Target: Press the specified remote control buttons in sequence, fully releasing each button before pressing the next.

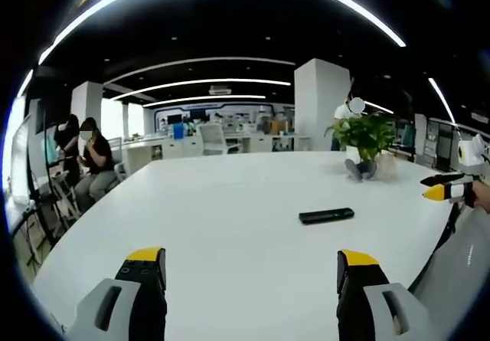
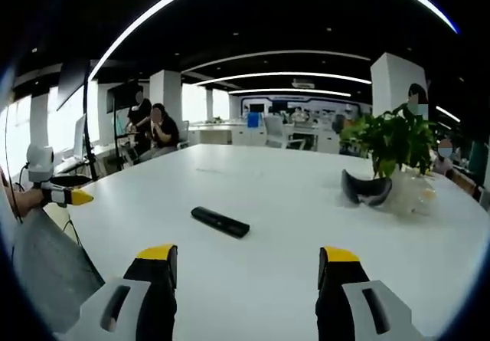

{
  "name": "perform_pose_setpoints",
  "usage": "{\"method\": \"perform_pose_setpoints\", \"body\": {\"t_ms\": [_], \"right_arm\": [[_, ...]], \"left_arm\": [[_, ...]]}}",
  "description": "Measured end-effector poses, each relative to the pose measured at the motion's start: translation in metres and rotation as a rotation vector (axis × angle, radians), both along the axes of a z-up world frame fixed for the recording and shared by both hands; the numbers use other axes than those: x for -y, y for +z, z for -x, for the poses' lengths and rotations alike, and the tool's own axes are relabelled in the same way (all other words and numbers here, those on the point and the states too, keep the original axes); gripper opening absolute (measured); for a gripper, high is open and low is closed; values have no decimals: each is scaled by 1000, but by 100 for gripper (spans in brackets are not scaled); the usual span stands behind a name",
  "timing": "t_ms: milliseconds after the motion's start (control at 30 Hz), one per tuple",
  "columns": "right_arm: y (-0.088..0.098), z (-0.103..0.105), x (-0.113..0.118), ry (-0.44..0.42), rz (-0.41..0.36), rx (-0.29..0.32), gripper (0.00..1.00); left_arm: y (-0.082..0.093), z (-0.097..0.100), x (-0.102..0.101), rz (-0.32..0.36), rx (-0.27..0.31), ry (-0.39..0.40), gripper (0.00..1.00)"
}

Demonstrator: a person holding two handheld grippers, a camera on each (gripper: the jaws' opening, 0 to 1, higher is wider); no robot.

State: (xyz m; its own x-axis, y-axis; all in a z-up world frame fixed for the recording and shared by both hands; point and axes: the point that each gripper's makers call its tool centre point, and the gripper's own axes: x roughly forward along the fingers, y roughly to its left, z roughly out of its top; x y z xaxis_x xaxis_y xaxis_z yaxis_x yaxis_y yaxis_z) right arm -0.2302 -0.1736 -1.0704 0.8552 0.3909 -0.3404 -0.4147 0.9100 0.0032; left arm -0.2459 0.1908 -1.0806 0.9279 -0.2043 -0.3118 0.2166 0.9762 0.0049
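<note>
Writing on the remote (image 1: 326, 216) cannot be read; it is a slim black bar with no legible label at this size. Remote lies flat on the white bench (image 1: 230, 203), well ahead of the left gripper (image 1: 253, 268), whose yellow-tipped fingers (image 1: 145, 255) are spread wide with nothing between them, the remote sitting beyond and toward the right-hand finger. In the right gripper view the same remote (image 2: 220, 221) lies ahead of the right gripper (image 2: 246, 266), nearer its left-hand finger, and those fingers (image 2: 338, 254) are likewise spread apart and hold nothing. Neither pair touches the remote. The right gripper (image 1: 442, 191) also appears at the right edge of the left gripper view, held above the bench edge, and the left gripper (image 2: 70, 196) shows at the left edge of the right gripper view. A potted green plant (image 1: 364, 136) stands on the far side of the bench with a dark curved object (image 2: 366, 188) just beside its pot. Around is an open office with white pillars (image 1: 320, 103), strip lights on a dark ceiling, desks, chairs, and seated people (image 1: 95, 161) at the left
</note>
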Motion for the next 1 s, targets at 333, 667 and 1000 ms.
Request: {"method": "perform_pose_setpoints", "body": {"t_ms": [333, 667, 1000], "right_arm": [[3, 1, -1, 2, 4, 10, 73], [5, 0, 0, -9, -4, 16, 73], [4, 0, 0, -8, 5, 11, 73]], "left_arm": [[0, 1, 3, -17, 1, -14, 95], [5, 2, 4, -23, 9, -13, 95], [4, 1, 3, -23, 9, -14, 94]]}}
